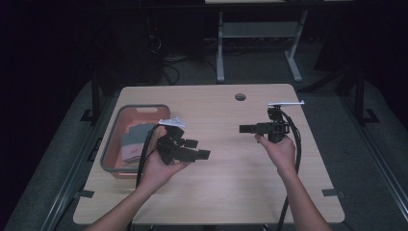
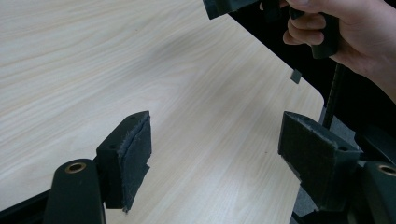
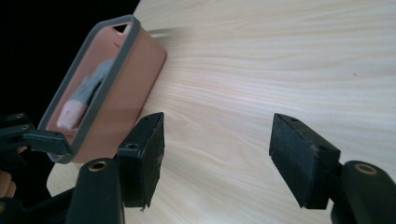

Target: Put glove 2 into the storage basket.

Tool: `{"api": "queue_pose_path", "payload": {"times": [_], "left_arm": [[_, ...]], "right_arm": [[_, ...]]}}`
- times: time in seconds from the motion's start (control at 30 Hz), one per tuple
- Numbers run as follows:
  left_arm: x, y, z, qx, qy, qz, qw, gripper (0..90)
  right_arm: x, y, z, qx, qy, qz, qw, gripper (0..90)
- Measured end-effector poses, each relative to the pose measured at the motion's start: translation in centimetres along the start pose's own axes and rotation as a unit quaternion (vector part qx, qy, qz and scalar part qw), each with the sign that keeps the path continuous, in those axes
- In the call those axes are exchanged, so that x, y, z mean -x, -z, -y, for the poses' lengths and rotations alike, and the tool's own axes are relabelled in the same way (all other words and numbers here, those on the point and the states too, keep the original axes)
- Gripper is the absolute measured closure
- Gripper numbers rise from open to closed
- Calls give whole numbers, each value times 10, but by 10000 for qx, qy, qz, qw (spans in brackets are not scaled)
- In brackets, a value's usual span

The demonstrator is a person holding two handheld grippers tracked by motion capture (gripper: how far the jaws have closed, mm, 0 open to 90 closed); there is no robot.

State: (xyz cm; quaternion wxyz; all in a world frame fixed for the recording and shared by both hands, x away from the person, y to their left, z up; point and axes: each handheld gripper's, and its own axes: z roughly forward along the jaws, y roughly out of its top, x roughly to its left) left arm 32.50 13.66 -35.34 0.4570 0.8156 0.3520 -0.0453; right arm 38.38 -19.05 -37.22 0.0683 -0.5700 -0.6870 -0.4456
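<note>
Salmon-pink plastic basket (image 1: 144, 111) with a grey rim sits at the left edge of the pale wooden table (image 1: 231, 173) and serves as the landmark; a folded grey and pink cloth (image 1: 132, 143) lies inside it. Just right of the basket, the left gripper (image 1: 202, 150) hangs over bare wood, its jaws wide apart with nothing between them. Well to the right of the basket (across the table's middle), the right gripper (image 1: 244, 128) points back toward it, jaws likewise spread wide and empty.
</note>
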Motion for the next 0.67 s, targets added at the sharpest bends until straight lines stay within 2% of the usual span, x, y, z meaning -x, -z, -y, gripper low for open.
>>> {"api": "queue_pose_path", "payload": {"times": [0.4, 0.67], "left_arm": [[9, -16, 4, -106, -36, 145, 9998, 255], [15, -30, 14, -188, -15, 239, 9995, 249]], "right_arm": [[16, 7, 12, -40, -138, 69, 9999, 354], [24, 9, 26, -88, -179, 33, 9998, 348]]}}
